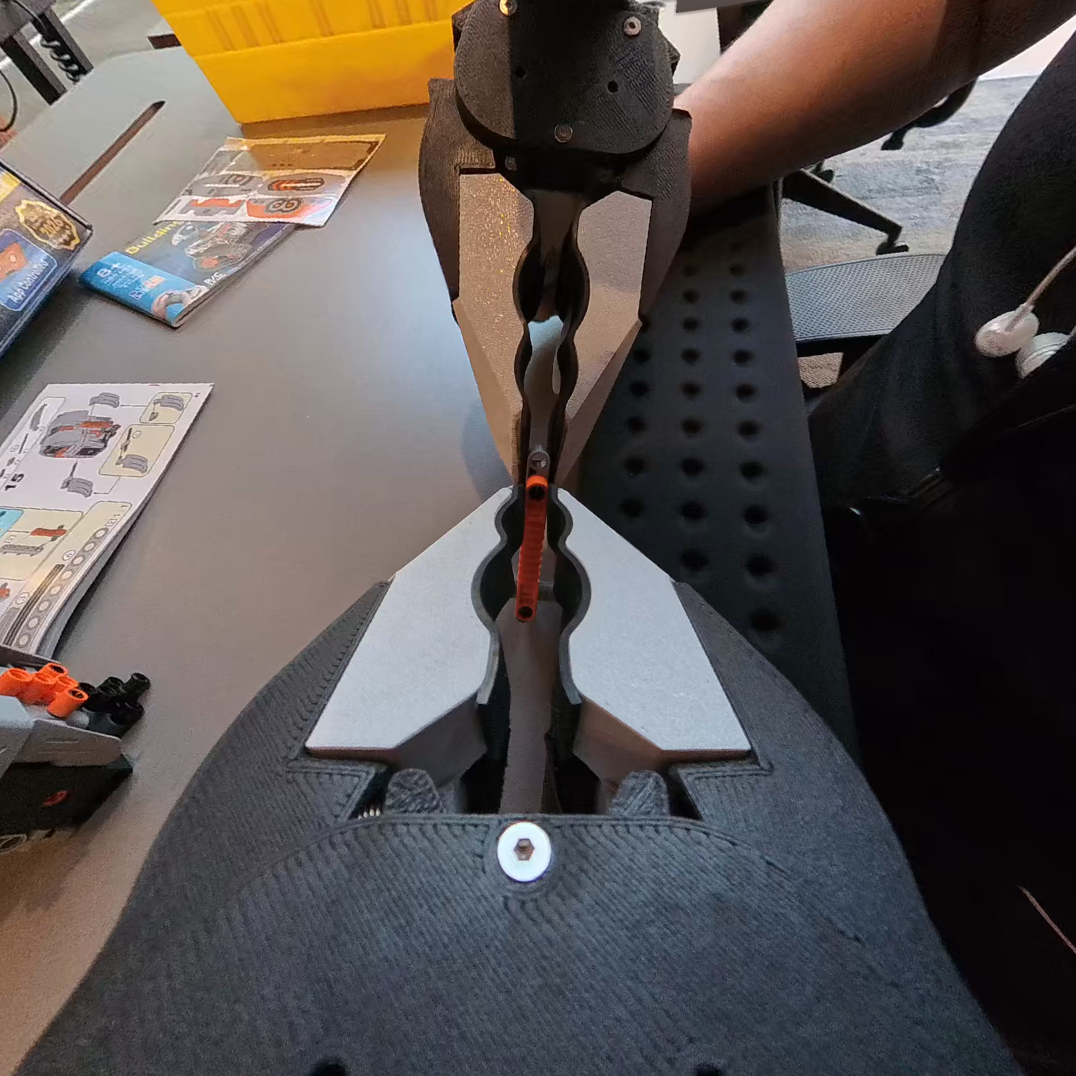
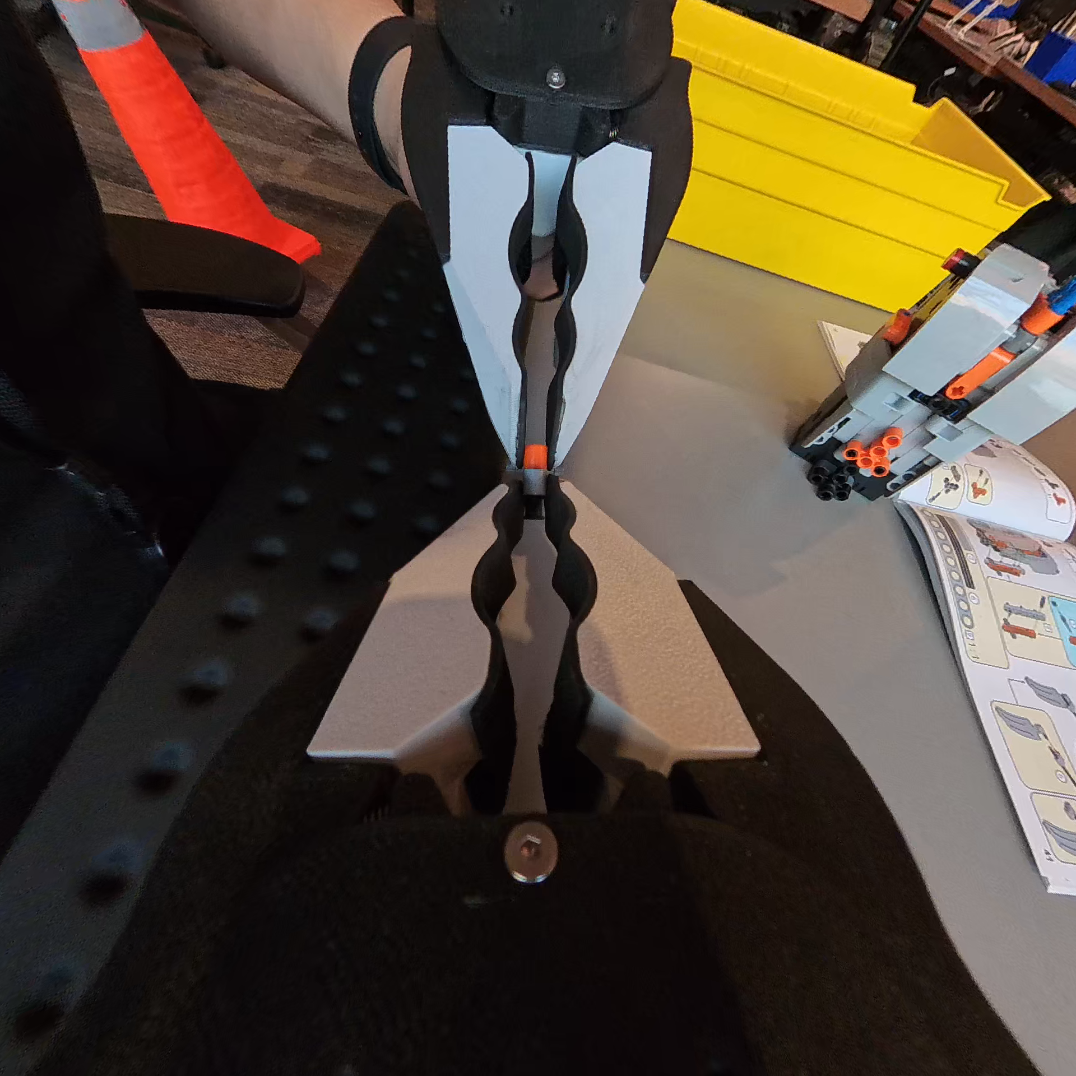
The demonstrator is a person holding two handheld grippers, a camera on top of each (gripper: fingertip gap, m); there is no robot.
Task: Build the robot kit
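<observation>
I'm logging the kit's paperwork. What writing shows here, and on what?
I won't quote writing; these things bear print:
Open instruction booklet, left of the left gripper: diagrams and numbers.
Blue booklet: cover print.
Sticker sheet: printed decals.
Dark box, left edge: labels.
Orange beam in the left gripper, grey connector in the right gripper: no writing seen.

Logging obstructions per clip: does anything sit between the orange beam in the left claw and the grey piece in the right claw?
Nothing visible. The left claw's orange beam and the right claw's grey piece meet end to end, apparently touching.
</observation>
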